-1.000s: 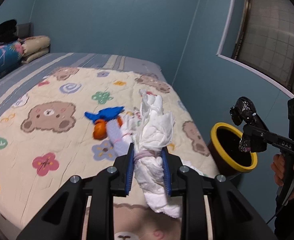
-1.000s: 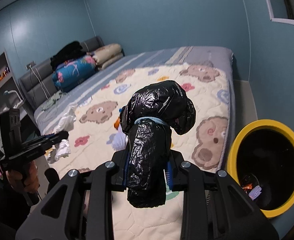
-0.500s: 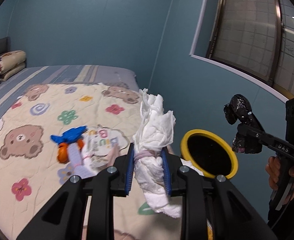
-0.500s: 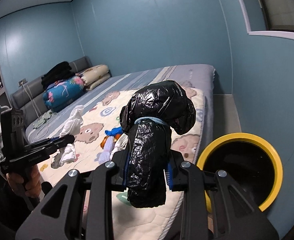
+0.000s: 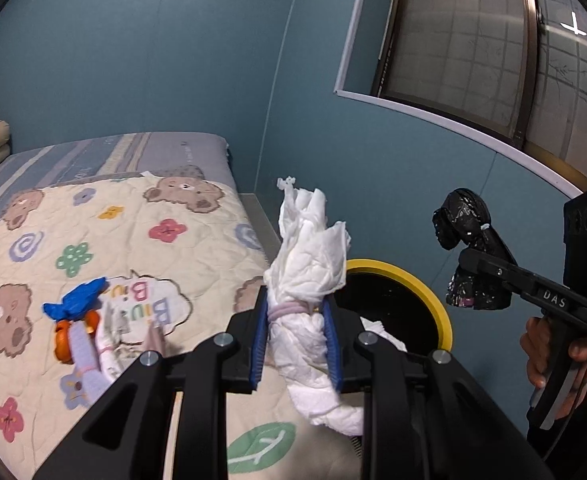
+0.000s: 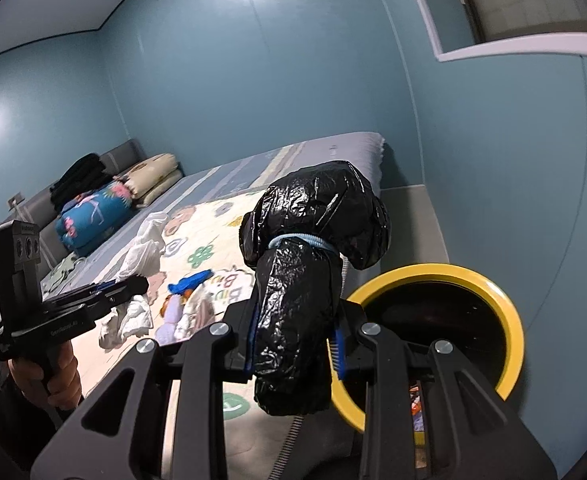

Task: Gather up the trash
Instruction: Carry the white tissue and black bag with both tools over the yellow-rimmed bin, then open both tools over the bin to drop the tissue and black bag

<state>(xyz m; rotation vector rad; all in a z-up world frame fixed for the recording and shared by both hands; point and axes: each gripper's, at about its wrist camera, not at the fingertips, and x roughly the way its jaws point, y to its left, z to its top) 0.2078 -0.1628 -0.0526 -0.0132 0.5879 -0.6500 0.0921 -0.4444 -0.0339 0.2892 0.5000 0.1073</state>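
My left gripper [image 5: 295, 338] is shut on a white tied bag bundle [image 5: 311, 264], held above the bed's edge beside the yellow-rimmed bin [image 5: 439, 300]. My right gripper [image 6: 295, 344] is shut on a black tied trash bag [image 6: 305, 248], held just left of the bin [image 6: 509, 320]. The black bag also shows in the left wrist view [image 5: 469, 248], above and right of the bin. The white bundle shows in the right wrist view [image 6: 143, 248]. More tied bundles, blue, orange and lilac, lie on the quilt [image 5: 77, 320].
The bed with a bear-print quilt [image 5: 105, 240] fills the left. Pillows and folded bedding [image 6: 105, 204] lie at its far end. A blue wall and a window [image 5: 473, 40] stand behind the bin. A narrow floor strip [image 6: 409, 208] runs between bed and wall.
Both grippers have swung right toward the bin with their bags still held. The bin has come closer and more central in both views; the bed has slid left.
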